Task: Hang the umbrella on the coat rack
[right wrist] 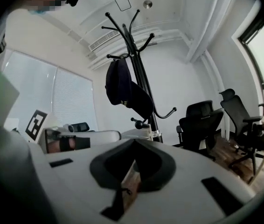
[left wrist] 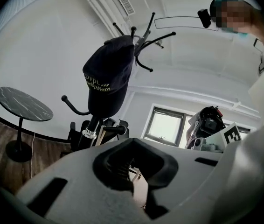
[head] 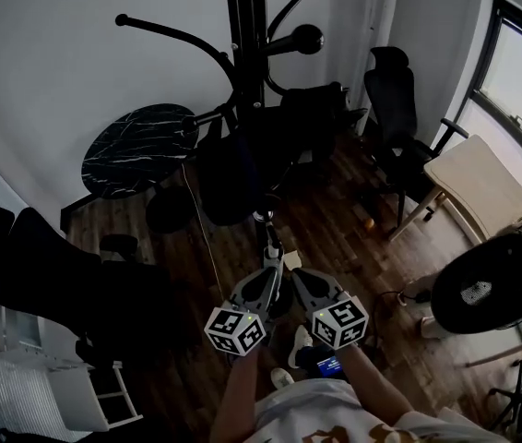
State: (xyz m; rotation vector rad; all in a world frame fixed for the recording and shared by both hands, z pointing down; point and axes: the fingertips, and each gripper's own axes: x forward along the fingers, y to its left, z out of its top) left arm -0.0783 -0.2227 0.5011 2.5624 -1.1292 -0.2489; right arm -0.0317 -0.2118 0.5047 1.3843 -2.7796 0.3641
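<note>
Judging umbrella (head: 238, 169) already hooked on rack (head: 245, 26), self-supporting; hence left gripper (head: 263, 284) and right gripper (head: 302, 284) clenched empty before rack.

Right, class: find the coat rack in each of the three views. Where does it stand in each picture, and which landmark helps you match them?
Head view: the coat rack is at top centre, seen from above, its pole running down the middle.
Left gripper view: left of centre, hooks spreading near the top.
Right gripper view: just left of centre, reaching toward the ceiling.
Shared landmark: the dark fabric item hanging on it shows in all three.
</note>
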